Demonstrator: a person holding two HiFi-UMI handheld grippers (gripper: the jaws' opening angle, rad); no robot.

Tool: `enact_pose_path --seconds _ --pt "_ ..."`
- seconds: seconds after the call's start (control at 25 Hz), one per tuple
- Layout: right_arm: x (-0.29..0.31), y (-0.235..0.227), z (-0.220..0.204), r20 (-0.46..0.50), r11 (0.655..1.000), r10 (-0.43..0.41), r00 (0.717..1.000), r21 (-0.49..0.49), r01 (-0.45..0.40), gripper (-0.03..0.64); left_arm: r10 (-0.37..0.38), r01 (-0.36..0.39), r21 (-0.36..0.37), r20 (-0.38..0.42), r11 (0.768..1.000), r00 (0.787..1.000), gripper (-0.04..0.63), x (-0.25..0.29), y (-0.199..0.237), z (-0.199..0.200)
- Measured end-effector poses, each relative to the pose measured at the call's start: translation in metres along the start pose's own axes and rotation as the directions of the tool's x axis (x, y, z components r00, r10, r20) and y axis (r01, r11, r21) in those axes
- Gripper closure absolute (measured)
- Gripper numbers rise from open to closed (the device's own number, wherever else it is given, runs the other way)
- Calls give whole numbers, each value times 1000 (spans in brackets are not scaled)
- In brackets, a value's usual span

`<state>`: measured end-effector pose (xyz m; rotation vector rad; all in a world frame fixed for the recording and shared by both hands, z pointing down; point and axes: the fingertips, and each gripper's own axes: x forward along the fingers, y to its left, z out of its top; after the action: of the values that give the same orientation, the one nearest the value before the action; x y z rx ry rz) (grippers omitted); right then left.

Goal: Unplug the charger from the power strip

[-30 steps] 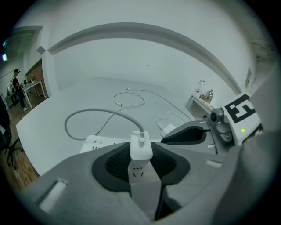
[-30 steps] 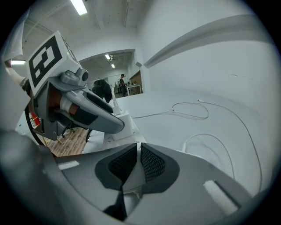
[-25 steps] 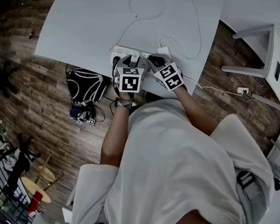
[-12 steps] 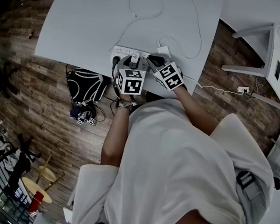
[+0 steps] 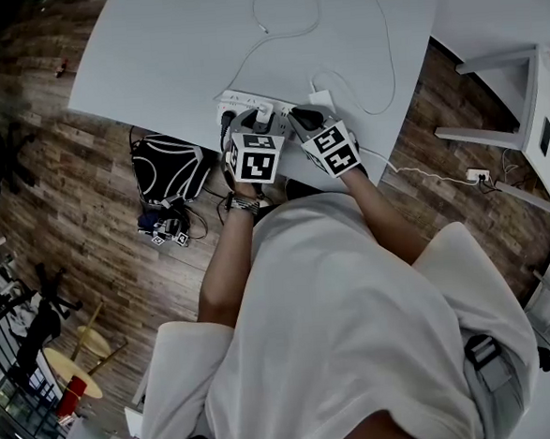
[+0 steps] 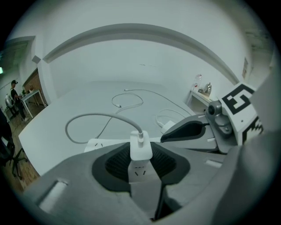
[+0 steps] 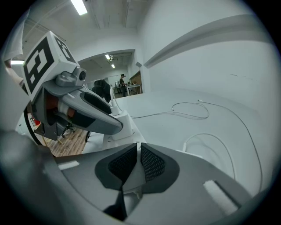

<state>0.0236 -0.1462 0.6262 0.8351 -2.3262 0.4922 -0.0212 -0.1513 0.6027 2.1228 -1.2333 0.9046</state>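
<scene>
The left gripper (image 6: 140, 158) had its jaws clamped on the white charger (image 6: 141, 148) — it stood upright in the power strip (image 6: 97, 144) on the table (image 5: 169, 52), its cable (image 6: 88, 116) looping away. Just beside it, the right gripper's (image 7: 138, 151) jaws were pressed together, empty.

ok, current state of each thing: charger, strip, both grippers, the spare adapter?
charger: seated in the power strip, cable plugged into its top.
power strip: lying flat on the table near its edge.
left gripper: shut on the charger, one pad on each side.
right gripper: jaws together, nothing between them, right beside the left gripper.
spare adapter: loose on the table with its own cable, not in the strip.
</scene>
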Motion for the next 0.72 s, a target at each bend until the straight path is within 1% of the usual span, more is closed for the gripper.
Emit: enact_pose_path --seconds 0.16,0.28,0.36,0.6,0.72 --pt "0 0 0 3 1000 2 1000 1 -2 588 -13 13 -59 6 998 1000 456 -1 1 1" --pt "0 -1 1 4 1000 1 1000 2 -1 588 -9 10 -73 6 997 1000 456 -1 2 1" --pt "0 -1 0 4 1000 2 1000 0 -2 588 -3 3 -57 3 998 1000 456 -1 2 1" --pt "0 0 0 8 1000 0 1000 -2 0 588 37 -36 47 -10 998 999 456 0 -2 0" --pt "0 0 0 11 1000 1 1000 -2 -1 588 49 -48 72 -15 996 999 456 0 -4 0"
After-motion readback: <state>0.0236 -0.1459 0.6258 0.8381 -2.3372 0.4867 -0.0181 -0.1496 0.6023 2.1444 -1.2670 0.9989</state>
